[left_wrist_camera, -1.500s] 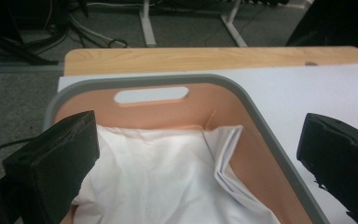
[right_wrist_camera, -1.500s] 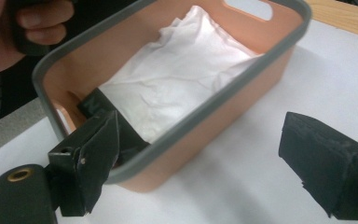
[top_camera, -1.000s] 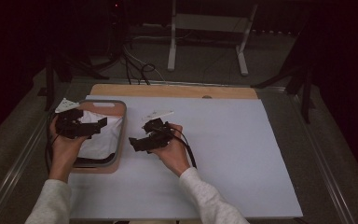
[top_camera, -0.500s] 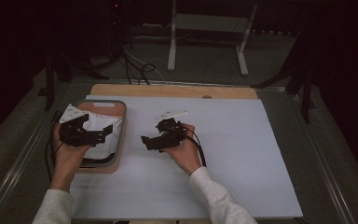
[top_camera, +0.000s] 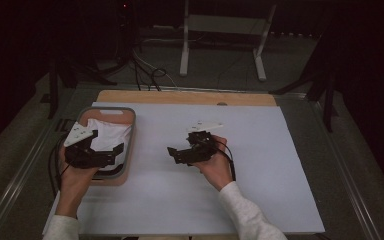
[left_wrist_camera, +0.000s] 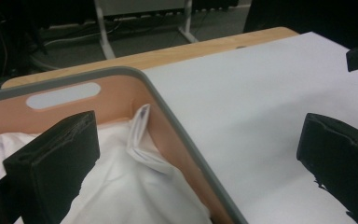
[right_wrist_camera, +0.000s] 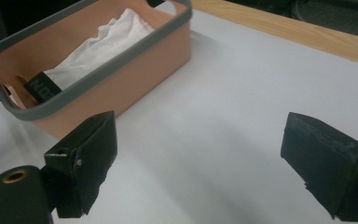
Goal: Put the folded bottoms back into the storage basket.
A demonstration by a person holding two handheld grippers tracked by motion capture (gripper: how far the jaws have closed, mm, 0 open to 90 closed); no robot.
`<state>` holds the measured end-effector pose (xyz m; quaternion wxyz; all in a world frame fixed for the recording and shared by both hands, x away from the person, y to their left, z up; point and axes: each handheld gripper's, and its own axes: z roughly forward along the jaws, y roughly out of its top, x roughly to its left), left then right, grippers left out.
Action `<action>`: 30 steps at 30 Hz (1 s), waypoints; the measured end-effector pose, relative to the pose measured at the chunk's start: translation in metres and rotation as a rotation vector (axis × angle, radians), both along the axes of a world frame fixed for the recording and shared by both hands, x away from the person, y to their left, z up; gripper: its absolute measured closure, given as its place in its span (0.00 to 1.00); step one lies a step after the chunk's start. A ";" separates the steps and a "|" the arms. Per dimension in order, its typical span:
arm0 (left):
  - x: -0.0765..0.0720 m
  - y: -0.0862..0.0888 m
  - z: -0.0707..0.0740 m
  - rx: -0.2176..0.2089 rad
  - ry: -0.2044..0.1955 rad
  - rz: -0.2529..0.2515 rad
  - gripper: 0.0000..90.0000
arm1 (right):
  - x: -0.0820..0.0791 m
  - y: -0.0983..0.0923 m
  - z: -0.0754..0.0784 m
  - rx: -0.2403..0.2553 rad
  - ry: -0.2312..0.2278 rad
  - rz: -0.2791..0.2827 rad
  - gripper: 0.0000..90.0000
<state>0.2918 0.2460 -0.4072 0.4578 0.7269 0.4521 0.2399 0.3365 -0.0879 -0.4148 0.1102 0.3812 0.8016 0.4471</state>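
A peach basket (top_camera: pixel 105 109) with a grey rim stands at the left of the table, and a crumpled white cloth (top_camera: pixel 107 132) lies in it. My left gripper (top_camera: pixel 107 142) hovers open over the basket's near right side. In the left gripper view its jaws (left_wrist_camera: pixel 200 140) straddle the basket rim (left_wrist_camera: pixel 168 102), one over the cloth (left_wrist_camera: pixel 121 186), the other over the white sheet. My right gripper (top_camera: pixel 180 147) is open and empty above the sheet, to the right of the basket. In the right gripper view (right_wrist_camera: pixel 200 140) it faces the basket (right_wrist_camera: pixel 135 70) and the cloth (right_wrist_camera: pixel 107 35).
A large white sheet (top_camera: pixel 260 165) covers the table, with a strip of wooden board (top_camera: pixel 180 96) along its far edge. A metal stand and cables sit on the dark floor beyond. One black jaw of the left gripper (right_wrist_camera: pixel 42 86) shows inside the basket.
My left gripper has drawn back toward the person along the basket. My right gripper has moved to the right, farther from the basket. Both stay open.
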 end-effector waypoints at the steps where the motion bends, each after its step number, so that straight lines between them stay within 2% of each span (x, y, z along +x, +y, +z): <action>1: 0.000 0.000 0.000 0.000 0.000 0.000 0.00 | 0.000 0.000 0.000 0.000 0.000 0.000 0.12; 5: -0.015 -0.004 -0.005 -0.006 -0.022 -0.007 0.00 | -0.013 -0.036 -0.006 0.016 -0.010 -0.042 0.12; 11: -0.027 -0.008 -0.009 -0.008 -0.051 -0.003 0.00 | -0.043 -0.084 -0.014 0.005 -0.069 -0.106 0.12; 13: -0.030 -0.009 -0.012 -0.024 -0.055 -0.011 0.00 | -0.051 -0.098 -0.018 0.019 -0.069 -0.126 0.12; 15: -0.031 -0.011 -0.014 -0.012 -0.058 -0.014 0.00 | -0.060 -0.114 -0.023 0.028 -0.079 -0.149 0.12; 20: -0.038 -0.011 -0.013 -0.016 -0.094 -0.019 0.00 | -0.077 -0.154 -0.036 0.063 -0.085 -0.228 0.13; 23: -0.039 -0.008 -0.013 -0.024 -0.101 -0.011 0.00 | -0.086 -0.171 -0.041 0.092 -0.098 -0.263 0.13; 26: -0.041 -0.005 -0.015 -0.030 -0.102 -0.003 0.00 | -0.096 -0.183 -0.044 0.100 -0.122 -0.282 0.13; 30: -0.042 -0.004 -0.018 -0.029 -0.097 0.003 0.00 | -0.105 -0.191 -0.046 0.077 -0.151 -0.299 0.13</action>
